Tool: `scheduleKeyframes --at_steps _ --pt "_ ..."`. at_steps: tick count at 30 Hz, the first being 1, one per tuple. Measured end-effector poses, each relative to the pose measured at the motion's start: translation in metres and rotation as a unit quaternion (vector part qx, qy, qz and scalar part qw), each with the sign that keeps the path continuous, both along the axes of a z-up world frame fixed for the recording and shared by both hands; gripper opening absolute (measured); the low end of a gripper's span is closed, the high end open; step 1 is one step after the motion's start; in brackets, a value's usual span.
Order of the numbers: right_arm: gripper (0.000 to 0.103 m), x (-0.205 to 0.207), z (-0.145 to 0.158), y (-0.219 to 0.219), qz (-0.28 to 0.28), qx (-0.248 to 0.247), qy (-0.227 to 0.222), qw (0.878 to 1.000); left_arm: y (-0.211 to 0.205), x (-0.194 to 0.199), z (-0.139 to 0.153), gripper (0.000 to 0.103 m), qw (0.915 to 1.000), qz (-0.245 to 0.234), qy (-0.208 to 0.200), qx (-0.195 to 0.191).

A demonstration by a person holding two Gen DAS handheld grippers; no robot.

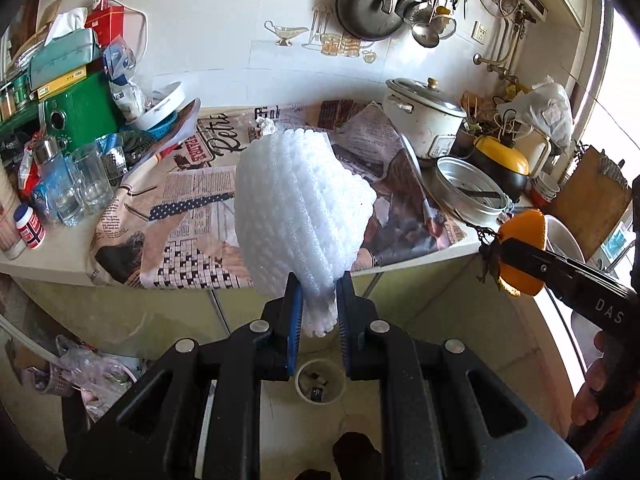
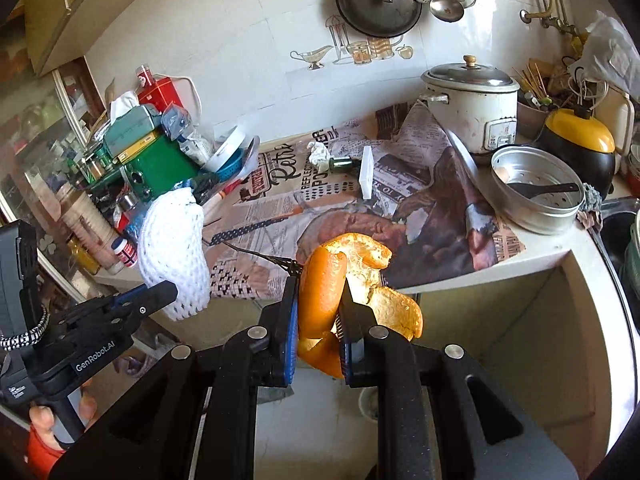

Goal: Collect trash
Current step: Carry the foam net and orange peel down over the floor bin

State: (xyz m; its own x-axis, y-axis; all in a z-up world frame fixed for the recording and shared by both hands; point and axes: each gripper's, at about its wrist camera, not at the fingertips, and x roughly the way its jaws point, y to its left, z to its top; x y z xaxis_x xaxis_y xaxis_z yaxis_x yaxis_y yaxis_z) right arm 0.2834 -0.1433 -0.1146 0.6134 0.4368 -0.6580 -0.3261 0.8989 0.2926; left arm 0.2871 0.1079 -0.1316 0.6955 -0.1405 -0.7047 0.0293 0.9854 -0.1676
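Honestly, both grippers are loaded: left gripper (image 1: 316, 300) pinches the foam net (image 1: 300, 208) low, right gripper (image 2: 318, 316) clamps orange peel (image 2: 344, 292); the floppy peel could tear loose before reaching the bin (image 1: 320, 384).

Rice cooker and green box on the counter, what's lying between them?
Right wrist view: between the rice cooker and green box, on the newspaper, lie a crumpled tissue, small dark bottle and white block.

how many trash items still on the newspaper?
3: a crumpled tissue, a small dark bottle lying beside it, and a white strip standing just right of those. The held foam net hides them in the left view; more may be hidden.
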Motion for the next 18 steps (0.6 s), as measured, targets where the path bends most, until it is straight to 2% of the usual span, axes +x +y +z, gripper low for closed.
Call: scheduleKeyframes --at_steps 7,13,18 --pt "0.015 -0.012 -0.039 0.002 0.005 -0.016 0.052 0.998 -0.007 -0.011 -0.044 0.016 0.9987 -0.003 0.051 -0.006" --pt "0.015 -0.004 -0.095 -0.002 0.019 -0.034 0.097 0.995 -0.025 -0.004 -0.108 0.016 0.9941 0.004 0.108 -0.012" --pt "0.015 0.01 -0.148 -0.013 0.029 -0.045 0.121 0.991 -0.043 0.007 -0.174 0.016 0.9884 0.025 0.149 -0.018"
